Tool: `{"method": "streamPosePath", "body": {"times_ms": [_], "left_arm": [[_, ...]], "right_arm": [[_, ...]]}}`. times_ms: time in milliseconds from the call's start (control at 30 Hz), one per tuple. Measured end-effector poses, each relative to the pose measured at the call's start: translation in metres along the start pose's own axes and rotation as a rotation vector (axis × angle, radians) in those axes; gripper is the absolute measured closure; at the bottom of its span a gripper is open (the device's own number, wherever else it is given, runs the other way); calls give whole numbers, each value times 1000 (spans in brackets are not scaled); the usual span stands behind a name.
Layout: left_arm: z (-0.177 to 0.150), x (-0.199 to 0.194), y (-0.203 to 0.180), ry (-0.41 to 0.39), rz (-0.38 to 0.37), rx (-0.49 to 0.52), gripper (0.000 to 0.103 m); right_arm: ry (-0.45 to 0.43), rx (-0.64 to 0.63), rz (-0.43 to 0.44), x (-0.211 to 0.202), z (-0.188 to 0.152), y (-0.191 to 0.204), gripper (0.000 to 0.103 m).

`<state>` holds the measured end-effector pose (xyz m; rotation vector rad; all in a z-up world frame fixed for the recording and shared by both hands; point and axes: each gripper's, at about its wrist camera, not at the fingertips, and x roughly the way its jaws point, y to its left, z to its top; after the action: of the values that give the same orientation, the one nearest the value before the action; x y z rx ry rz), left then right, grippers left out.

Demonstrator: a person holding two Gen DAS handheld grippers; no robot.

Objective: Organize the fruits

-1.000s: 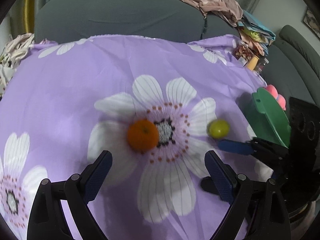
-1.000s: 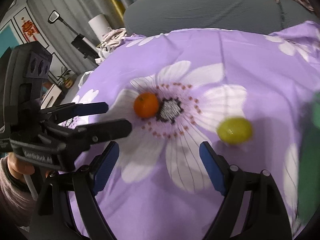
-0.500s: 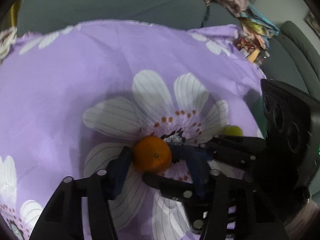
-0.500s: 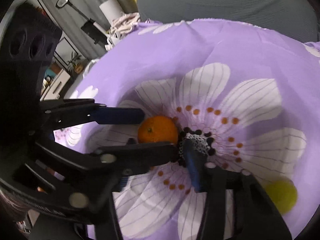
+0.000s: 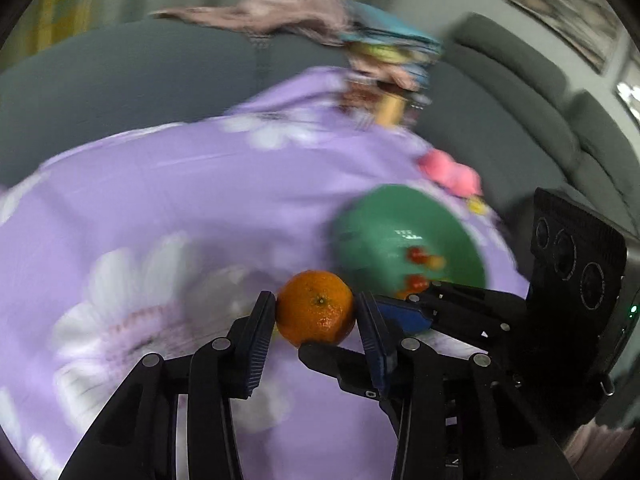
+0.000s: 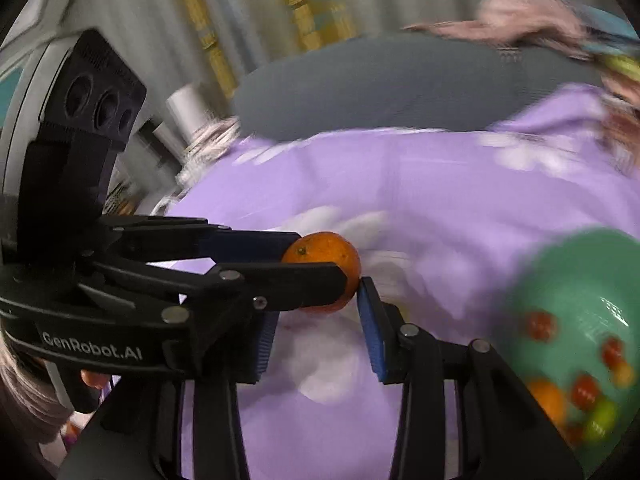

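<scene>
We got round orange mandarin (image 5: 316,307) clamped in left claw (image 5: 316,312), right claw (image 6: 318,320) spread right beside it; next, carry over green plastic bowl (image 5: 372,216), drop gently.

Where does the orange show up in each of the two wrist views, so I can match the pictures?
Left wrist: the orange sits low at centre, clamped between the left gripper fingers.
Right wrist: the orange is just left of centre, at the tip of the left gripper, which reaches in from the left edge.
Shared landmark: the green bowl, right of the orange in both.
</scene>
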<state>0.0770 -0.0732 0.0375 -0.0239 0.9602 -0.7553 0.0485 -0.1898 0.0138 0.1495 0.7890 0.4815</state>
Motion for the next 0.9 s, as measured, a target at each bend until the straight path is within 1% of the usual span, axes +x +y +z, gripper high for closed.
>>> {"method": "streamPosePath", "body": {"times_ms": [33,133,167,200,233,300,333,367,400,433,467,533,567,633,733,833,900], "left_arm": [[7,15,-18,14,-33,25,62],[21,44,-48,37,-99,69,61],[26,52,-53,48,-120,68,53],[30,56,-53,51,-103,57,47],[33,55,-49,45,-82,50,38],[35,44,-33,12,-50,23,36],[33,37,-19,0,-29,1,36],[30,30,-3,-4,7,-26,36],[24,25,13,-4,39,-54,36],[20,24,23,1,51,-73,36],[13,23,40,14,66,-106,36],[0,26,61,43,81,-153,36],[-5,29,70,57,82,-167,36],[-13,36,76,82,69,-179,36],[-21,45,82,112,55,-169,36],[-25,52,89,131,29,-178,36],[-27,59,90,147,16,-175,42]], "right_arm": [[-8,17,-33,-11,-3,-12,62],[-18,67,-165,-40,-14,-46,60],[-2,85,-203,-42,-16,-57,55],[6,105,-231,-45,-18,-65,48],[1,119,-253,-46,-19,-69,37],[-34,107,-289,-53,-22,-68,36],[-46,99,-279,-52,-21,-65,36],[-54,90,-251,-51,-21,-61,36],[-56,70,-190,-46,-19,-51,36],[-50,50,-147,-41,-19,-44,36],[-33,10,-81,-31,-18,-30,36],[5,-50,4,-12,-16,-9,39],[31,-67,24,-1,-15,-1,39],[101,-87,22,28,-16,9,39],[178,-62,12,65,-18,6,39],[211,-10,-43,88,-15,-5,38],[224,8,-56,100,-14,-12,37]]}}
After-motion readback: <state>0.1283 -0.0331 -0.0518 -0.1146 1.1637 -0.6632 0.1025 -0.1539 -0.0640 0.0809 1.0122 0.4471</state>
